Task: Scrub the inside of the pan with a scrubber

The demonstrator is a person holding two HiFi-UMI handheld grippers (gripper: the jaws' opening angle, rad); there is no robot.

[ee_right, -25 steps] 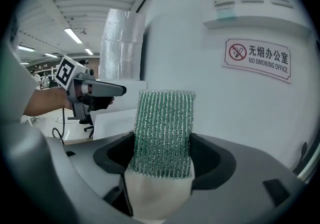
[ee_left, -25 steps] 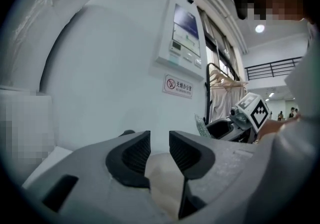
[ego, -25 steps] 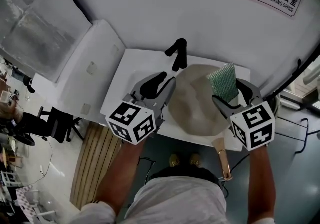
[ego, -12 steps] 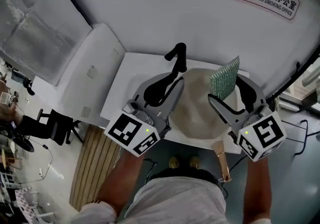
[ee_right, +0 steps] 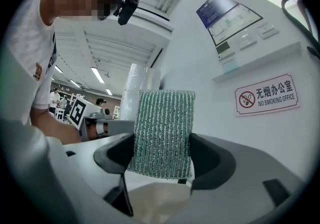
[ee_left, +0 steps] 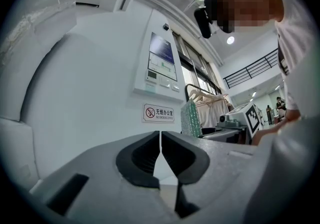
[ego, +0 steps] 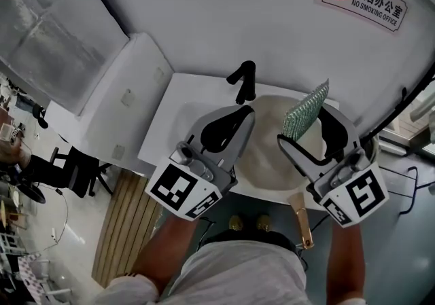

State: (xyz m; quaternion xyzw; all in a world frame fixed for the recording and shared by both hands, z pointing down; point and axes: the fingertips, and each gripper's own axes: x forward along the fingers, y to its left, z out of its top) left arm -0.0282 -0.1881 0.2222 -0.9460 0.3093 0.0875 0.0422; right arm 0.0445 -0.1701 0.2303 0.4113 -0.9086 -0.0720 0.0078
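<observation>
right gripper (ee_right: 162, 160): we clamp the scrubber (ee_right: 162, 128) upright | pan (ego: 266, 163): beneath it (handle toward us) | left gripper (ee_left: 160, 150): jaws just closed, empty

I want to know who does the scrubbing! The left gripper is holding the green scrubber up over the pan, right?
Not quite. It is the right gripper that holds the green scrubber up over the pan, not the left. The right gripper view shows its jaws pressed on the scrubber's sides. The left gripper has just been closing its jaws, with nothing between them.
</observation>
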